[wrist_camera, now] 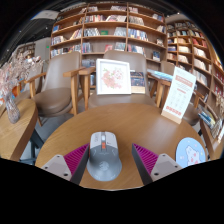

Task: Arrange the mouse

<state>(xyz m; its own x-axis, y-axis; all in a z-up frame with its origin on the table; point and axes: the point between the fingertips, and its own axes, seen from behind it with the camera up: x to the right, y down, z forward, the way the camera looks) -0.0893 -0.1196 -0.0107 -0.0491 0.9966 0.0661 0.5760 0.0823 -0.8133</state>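
Observation:
A grey computer mouse [103, 157] with a red-trimmed scroll wheel lies on the round wooden table [140, 125]. It sits between my fingers, close against the left pink pad [73, 158], with a clear gap to the right pad [146, 158]. My gripper [110, 160] is open around the mouse, which rests on the table on its own.
A pale blue round item [190, 152] lies on the table just right of the right finger. A framed picture [113, 76] and a standing card [180, 92] stand at the far side. Wooden chairs [60, 85] and bookshelves [110, 30] lie beyond.

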